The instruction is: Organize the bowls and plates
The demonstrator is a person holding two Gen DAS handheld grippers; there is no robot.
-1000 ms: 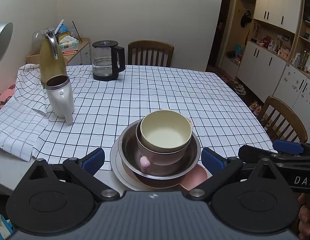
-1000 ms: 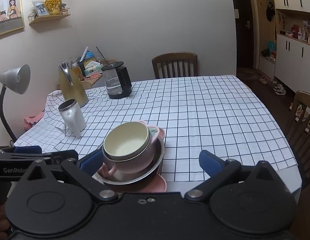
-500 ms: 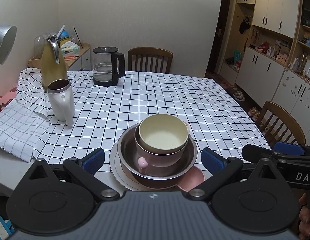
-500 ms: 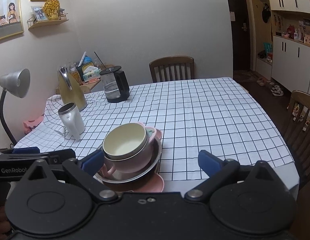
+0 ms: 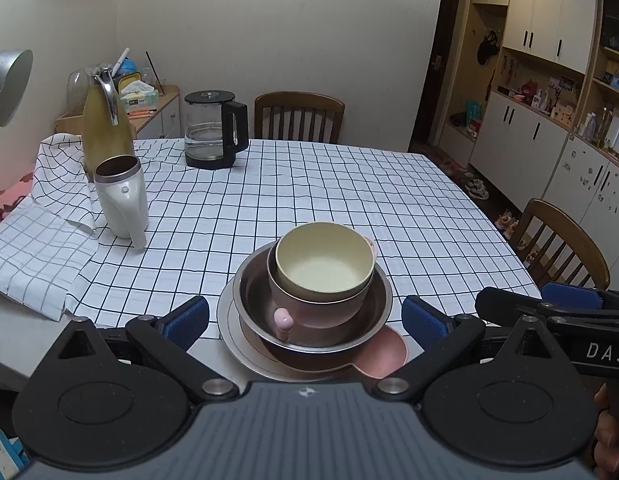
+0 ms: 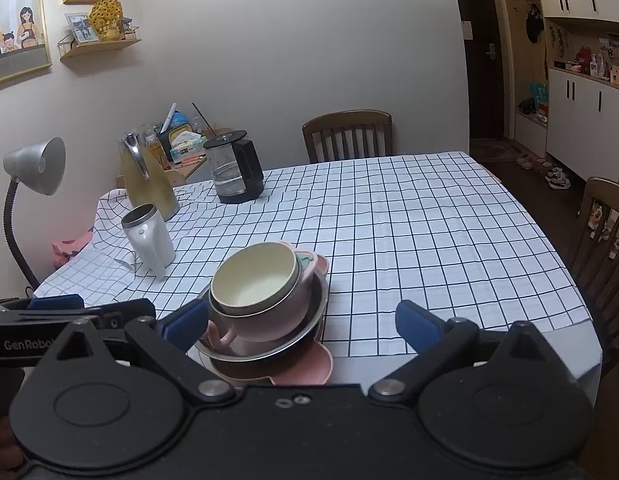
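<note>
Left wrist view: the left hand-held gripper [image 5: 305,316] is held level at the near edge of the bench [image 5: 349,184], its 2 blue-padded fingers [image 5: 187,317] spread wide and gripping nothing. Between them sits the stack: a cream bowl [image 5: 323,262] inside a pink cup [image 5: 313,308], inside a steel bowl [image 5: 313,332], on a pink plate [image 5: 383,354] and a silver plate [image 5: 233,338].

Right wrist view: the right hand-held gripper [image 6: 303,322] is also level, wide open and empty, with the stack beside its left finger [image 6: 187,320]. A kettle [image 6: 235,172] stands well apart.
</note>
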